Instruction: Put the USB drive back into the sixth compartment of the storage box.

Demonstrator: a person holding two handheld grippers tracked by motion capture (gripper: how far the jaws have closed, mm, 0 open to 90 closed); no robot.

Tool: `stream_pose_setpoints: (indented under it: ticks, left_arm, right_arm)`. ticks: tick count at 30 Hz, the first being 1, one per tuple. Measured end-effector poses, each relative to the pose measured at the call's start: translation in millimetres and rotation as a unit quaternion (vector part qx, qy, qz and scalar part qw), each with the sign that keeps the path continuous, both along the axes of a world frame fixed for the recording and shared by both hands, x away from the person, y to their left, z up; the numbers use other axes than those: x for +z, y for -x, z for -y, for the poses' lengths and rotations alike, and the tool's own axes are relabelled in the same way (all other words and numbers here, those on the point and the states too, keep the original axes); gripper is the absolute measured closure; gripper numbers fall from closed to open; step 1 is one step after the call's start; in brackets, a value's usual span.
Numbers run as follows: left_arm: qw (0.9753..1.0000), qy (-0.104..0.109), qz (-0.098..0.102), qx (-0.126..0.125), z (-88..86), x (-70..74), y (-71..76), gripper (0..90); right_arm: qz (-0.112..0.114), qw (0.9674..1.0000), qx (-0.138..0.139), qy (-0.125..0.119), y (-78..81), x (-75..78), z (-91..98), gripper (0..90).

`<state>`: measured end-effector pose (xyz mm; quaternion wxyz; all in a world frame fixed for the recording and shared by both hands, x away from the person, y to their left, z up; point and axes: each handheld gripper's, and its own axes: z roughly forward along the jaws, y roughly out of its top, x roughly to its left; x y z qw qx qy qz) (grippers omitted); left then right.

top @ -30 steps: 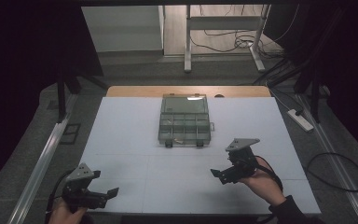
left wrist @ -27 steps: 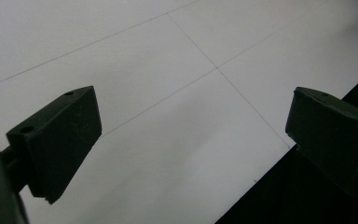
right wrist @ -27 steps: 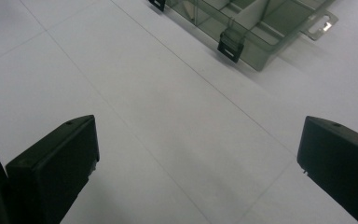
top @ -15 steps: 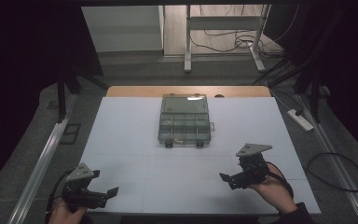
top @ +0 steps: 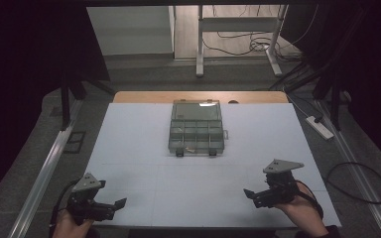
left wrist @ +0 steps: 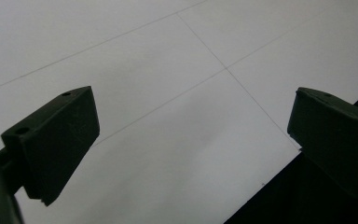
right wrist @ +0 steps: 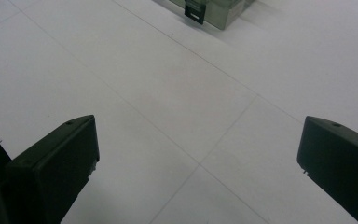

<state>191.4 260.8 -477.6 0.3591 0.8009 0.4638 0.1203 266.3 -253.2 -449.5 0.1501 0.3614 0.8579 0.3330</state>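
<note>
Clear plastic compartment box (top: 197, 126), one, two latches, left gripper (top: 115, 206), right gripper (top: 250, 195), both wide.

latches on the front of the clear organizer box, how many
2. Both black latches sit on the near edge of the organizer box: one toward its left, one toward its right. None seem hidden.

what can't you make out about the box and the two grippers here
- High view: the small bits in the compartment box are too small to name; whether its clear lid is latched is unclear.
- Right gripper view: the box is cut off by the top edge.
- High view: the left gripper and right gripper jaws are dark and small.
</note>
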Motion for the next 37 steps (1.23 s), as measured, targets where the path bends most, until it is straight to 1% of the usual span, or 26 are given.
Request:
stream_pose_setpoints:
  ticks: [1,8,16,20,21,23,29,32,37]
  left_arm:
    - [1.0,0.0,0.002,0.002,0.5,0.1,-0.2,2.2]
    - [1.0,-0.001,0.007,0.004,1.6,0.2,-1.0,2.1]
    - [0.9999,-0.003,0.01,0.003,3.3,0.1,-1.7,1.9]
    - [1.0,-0.005,0.008,0.0,4.0,-0.3,-1.9,2.0]
    - [0.9999,-0.006,0.008,-0.001,4.2,-0.4,-1.9,2.2]
    - [0.9999,-0.007,0.008,-0.003,4.6,-0.6,-1.9,2.3]
    - [0.9999,-0.006,0.008,-0.004,4.1,-0.9,-1.4,2.5]
    - [0.9999,-0.005,0.008,-0.004,3.8,-1.1,-1.2,2.7]
    - [1.0,-0.004,0.008,-0.005,3.5,-0.9,-1.0,3.0]
  right_arm:
    - [0.002,1.0,-0.005,0.002,2.4,0.1,3.8,0.0]
    - [0.006,0.9997,-0.021,0.005,7.6,-0.4,13.9,0.0]
    - [0.011,0.9987,-0.049,-0.003,19.2,0.8,28.2,0.0]
    - [0.012,0.998,-0.062,-0.005,25.0,0.6,35.2,0.0]
    - [0.013,0.9975,-0.07,-0.005,27.8,0.5,38.4,0.0]
    - [0.012,0.9973,-0.072,-0.007,28.9,0.5,39.4,0.0]
    - [0.009,0.9958,-0.091,-0.012,39.0,1.1,45.1,0.0]
    - [0.015,0.9951,-0.097,-0.012,42.6,2.2,46.2,0.0]
    - [0.014,0.9949,-0.1,-0.01,42.6,1.6,46.4,0.0]
